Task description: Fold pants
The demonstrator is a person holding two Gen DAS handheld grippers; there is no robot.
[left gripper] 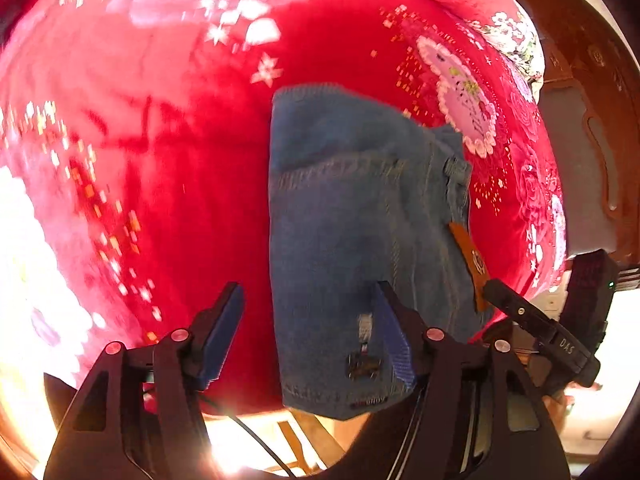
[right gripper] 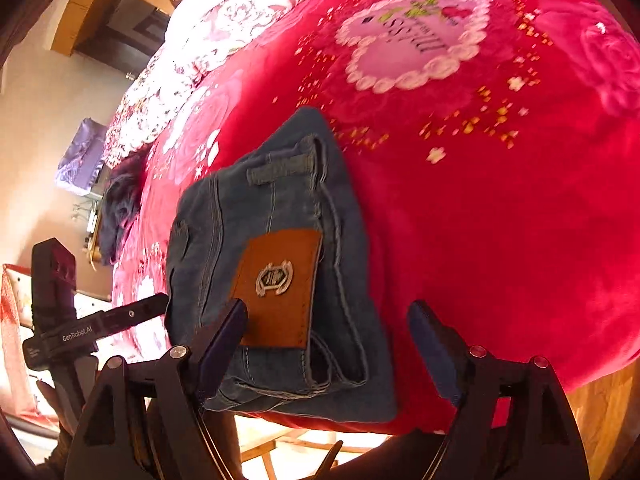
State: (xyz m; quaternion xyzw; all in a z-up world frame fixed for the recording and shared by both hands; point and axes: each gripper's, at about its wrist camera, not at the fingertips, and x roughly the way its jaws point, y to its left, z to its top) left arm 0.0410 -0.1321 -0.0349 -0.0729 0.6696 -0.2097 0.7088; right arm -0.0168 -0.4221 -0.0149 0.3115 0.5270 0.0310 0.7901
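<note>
Currently both tongs are spread and pinching nothing: left gripper (left gripper: pixel 308 328) hangs over the near-left side of the folded pants (left gripper: pixel 360 248), right gripper (right gripper: pixel 328 344) over their near end, and the denim stack lies at the near edge of the plush red floral blanket (left gripper: pixel 180 180). Only the right wrist view shows the rectangular tan leather patch (right gripper: pixel 278 288) face-on with its metal emblem, a belt loop (right gripper: pixel 280 170), the layered fold edges, and a dark garment (right gripper: pixel 118 216) further left. Left wrist view instead shows a hem band with contrast stitching and a small frayed tear (left gripper: pixel 364 354).
</note>
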